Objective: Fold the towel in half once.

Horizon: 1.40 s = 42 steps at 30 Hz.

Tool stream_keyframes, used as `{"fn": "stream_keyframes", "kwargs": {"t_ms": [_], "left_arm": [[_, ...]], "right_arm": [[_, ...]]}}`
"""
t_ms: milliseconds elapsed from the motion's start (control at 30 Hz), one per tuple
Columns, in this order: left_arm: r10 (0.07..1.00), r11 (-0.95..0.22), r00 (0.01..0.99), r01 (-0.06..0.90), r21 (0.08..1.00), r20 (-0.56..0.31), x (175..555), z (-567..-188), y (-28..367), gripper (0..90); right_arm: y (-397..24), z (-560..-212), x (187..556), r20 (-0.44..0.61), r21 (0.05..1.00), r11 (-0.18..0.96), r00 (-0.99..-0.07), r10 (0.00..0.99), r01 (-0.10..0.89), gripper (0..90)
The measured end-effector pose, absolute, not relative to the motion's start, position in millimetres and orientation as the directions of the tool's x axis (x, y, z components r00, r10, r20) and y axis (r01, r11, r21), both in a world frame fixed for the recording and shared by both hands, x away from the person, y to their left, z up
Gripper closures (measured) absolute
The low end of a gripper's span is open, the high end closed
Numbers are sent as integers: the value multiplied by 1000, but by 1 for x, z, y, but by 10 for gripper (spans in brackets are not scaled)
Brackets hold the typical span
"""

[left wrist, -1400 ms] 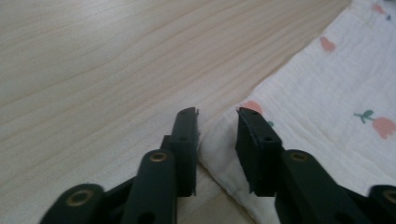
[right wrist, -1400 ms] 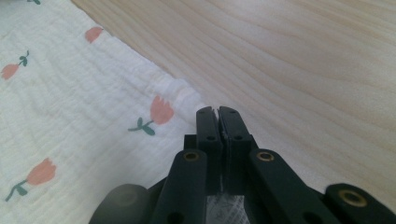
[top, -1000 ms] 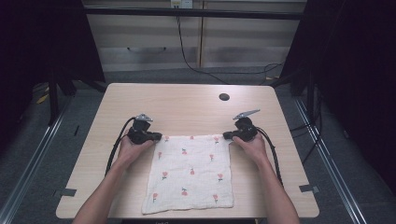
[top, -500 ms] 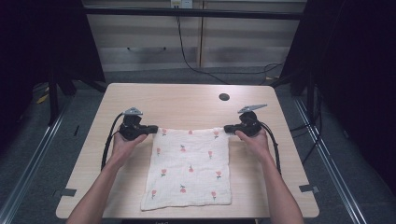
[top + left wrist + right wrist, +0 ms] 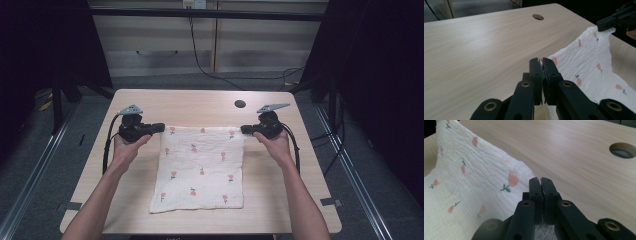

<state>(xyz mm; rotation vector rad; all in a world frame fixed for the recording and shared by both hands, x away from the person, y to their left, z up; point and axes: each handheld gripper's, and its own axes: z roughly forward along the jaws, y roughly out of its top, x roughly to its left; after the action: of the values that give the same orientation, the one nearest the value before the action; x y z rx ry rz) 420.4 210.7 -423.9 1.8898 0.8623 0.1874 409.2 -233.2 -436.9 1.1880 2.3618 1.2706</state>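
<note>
A white cloth (image 5: 200,165) printed with small pink flowers lies on the wooden table (image 5: 200,102), its far edge lifted and pulled taut. My left gripper (image 5: 161,127) is shut on the cloth's far left corner. My right gripper (image 5: 244,129) is shut on the far right corner. In the left gripper view the jaws (image 5: 540,60) pinch the cloth (image 5: 584,62), and the other gripper (image 5: 606,23) holds the opposite corner. In the right gripper view the closed jaws (image 5: 540,179) clamp the hem of the cloth (image 5: 474,177), which sags away to the left.
A round cable hole (image 5: 240,104) sits in the table beyond the cloth, also seen as the hole (image 5: 538,17) and the hole (image 5: 622,150). Cables trail from both grippers. Dark floor and metal rails flank the table.
Both hands have risen with the cloth's far corners, and the left one has drawn outward. The far edge is now off the table and stretched straight.
</note>
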Motion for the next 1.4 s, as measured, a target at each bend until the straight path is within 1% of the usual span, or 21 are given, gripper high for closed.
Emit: {"fn": "stream_keyframes", "kwargs": {"t_ms": [233,300,333,500,567,667,700,933,1000,1233,1400], "left_arm": [[628,-223,743,456,862,-231,422,-405,204,870],[618,-223,752,448,866,-230,422,-404,203,869],[611,-234,761,435,870,-216,421,-402,203,869],[627,-229,750,437,870,-212,423,-401,209,870],[637,-221,740,442,869,-215,425,-401,216,869],[629,-227,747,441,868,-215,424,-403,218,869],[614,-236,761,432,871,-211,422,-406,218,869],[615,-248,764,423,871,-196,412,-413,225,868],[609,-234,765,424,875,-208,408,-416,230,869],[600,-233,772,420,877,-210,396,-424,228,868],[588,-239,782,412,880,-206,383,-428,229,868]], "right_arm": [[-236,-416,417,157,794,290,-640,752,534,884],[-239,-410,419,150,798,289,-638,755,529,884],[-240,-408,421,147,802,288,-640,755,524,884],[-238,-403,425,137,808,293,-646,751,511,884],[-233,-403,424,130,812,300,-657,743,500,883],[-228,-404,422,122,811,312,-664,738,496,883],[-225,-406,421,120,816,312,-671,732,486,883],[-223,-414,409,114,822,325,-695,710,467,884],[-225,-418,402,125,825,322,-706,697,464,883],[-228,-424,392,140,833,308,-714,686,460,881],[-230,-428,378,144,851,291,-728,670,436,877]]}}
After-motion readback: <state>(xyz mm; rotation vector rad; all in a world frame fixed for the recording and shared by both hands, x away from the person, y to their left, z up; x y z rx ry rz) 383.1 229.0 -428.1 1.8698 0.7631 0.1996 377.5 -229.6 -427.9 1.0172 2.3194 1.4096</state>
